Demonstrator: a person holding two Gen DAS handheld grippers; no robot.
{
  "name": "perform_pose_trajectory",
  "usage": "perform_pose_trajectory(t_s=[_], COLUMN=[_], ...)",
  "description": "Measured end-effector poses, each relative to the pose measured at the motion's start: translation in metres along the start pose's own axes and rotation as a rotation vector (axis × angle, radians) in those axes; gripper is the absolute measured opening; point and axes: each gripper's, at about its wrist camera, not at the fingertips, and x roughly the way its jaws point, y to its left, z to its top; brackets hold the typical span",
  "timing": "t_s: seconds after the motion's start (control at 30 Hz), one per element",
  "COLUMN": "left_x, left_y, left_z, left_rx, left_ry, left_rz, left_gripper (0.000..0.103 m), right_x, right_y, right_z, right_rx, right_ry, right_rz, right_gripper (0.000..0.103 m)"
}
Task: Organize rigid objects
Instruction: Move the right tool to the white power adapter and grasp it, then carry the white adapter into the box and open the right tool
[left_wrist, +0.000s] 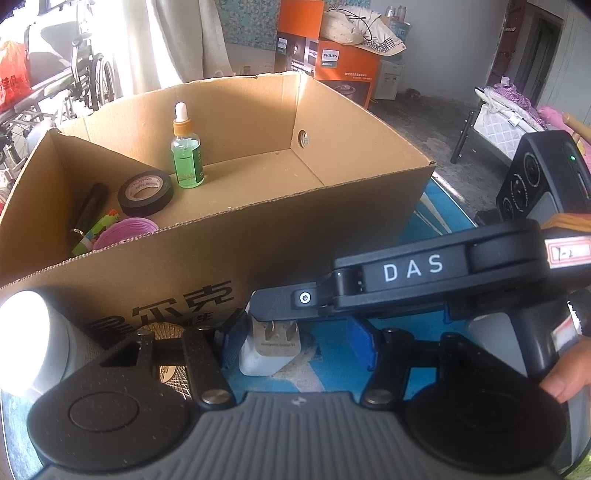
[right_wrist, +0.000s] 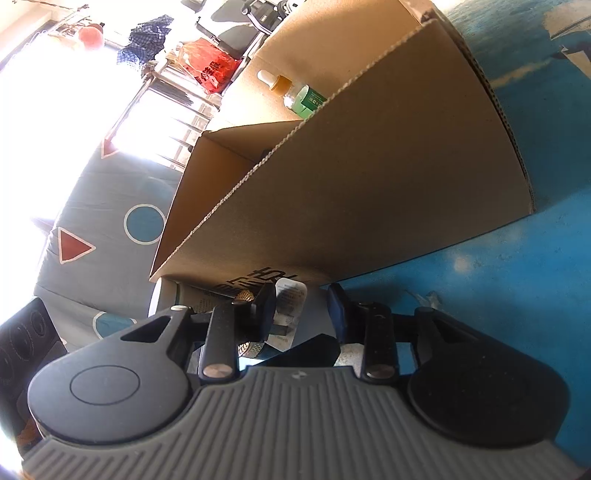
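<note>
The left gripper (left_wrist: 295, 343) stood with fingers apart, straddling a white plug adapter (left_wrist: 267, 349) on the blue mat (left_wrist: 436, 218). The right gripper (right_wrist: 301, 312) also bracketed the adapter; whether its pads pressed on it could not be told. At twelve o'clock stood a cardboard box (left_wrist: 295, 229) holding a green dropper bottle (left_wrist: 186, 155), upright, and black tape (left_wrist: 145, 192).

Home, lived-in rm: bed (left_wrist: 506, 122), wheelchair (left_wrist: 88, 77), appliance boxes (left_wrist: 325, 51).
</note>
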Motion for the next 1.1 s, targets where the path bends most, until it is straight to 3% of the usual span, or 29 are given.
perform_pose_trajectory(t_s=[0.23, 0.43, 0.67, 0.87, 1.1], left_x=[-0.003, -0.002, 0.001, 0.003, 0.001], left_y=[-0.009, -0.022, -0.033, -0.028, -0.02], left_z=[-0.003, -0.01, -0.019, -0.029, -0.033], left_rx=[-0.016, -0.02, 0.042, 0.048, 0.024], left_ry=[0.002, 0.008, -0.003, 0.01, 0.005], left_rz=[-0.068, -0.181, -0.107, -0.057, -0.053], left_gripper=[0.06, 0.06, 0.06, 0.06, 0.049], right_x=[-0.012, -0.029, -0.032, -0.033, -0.024], right_y=[-0.004, -0.005, -0.011, -0.011, -0.006], right_z=[-0.006, -0.013, -0.021, -0.025, -0.026], right_rx=[0.013, 0.015, 0.052, 0.085, 0.068], right_ry=[-0.002, -0.035, -0.044, -0.031, -0.024], right_rz=[-0.013, -0.073, -0.065, 0.009, -0.023], right_gripper=[0.033, 0.034, 0.034, 0.033, 0.033])
